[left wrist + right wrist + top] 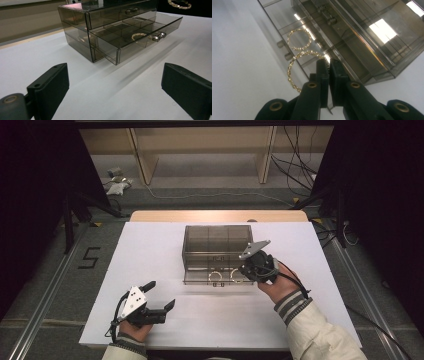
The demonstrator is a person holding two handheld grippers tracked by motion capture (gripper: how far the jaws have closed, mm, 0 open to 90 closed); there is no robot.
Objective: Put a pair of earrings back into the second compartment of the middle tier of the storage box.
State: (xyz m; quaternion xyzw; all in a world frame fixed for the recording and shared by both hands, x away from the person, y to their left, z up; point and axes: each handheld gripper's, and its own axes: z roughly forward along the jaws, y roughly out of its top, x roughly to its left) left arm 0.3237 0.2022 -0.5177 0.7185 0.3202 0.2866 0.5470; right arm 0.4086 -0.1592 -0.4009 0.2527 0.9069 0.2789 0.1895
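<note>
Left hand-held gripper sits idle at the near-left of the white surface, jaws wide apart, nothing between them, well apart from the box. Centre: one smoked-acrylic drawer box, two tiers, lower drawer pulled out toward the person, upper drawer pushed in. One gold bracelet already lies inside a compartment of the open drawer. Right hand-held gripper is pinched closed on the rim of a second gold bracelet, which hangs just over the drawer's front edge, near the two knobs. Count: two grippers, one box, two drawers, two bracelets, two knobs on the lower drawer front. Risks, as a judgement: grip is on a thin beaded edge, so the bracelet could swing or slip out early; released where it hangs now, it likely straddles the front wall and drops to the surface outside. Lowering too steeply could knock the drawer front and shove it partly shut, since the left gripper isn't bracing the box.
</note>
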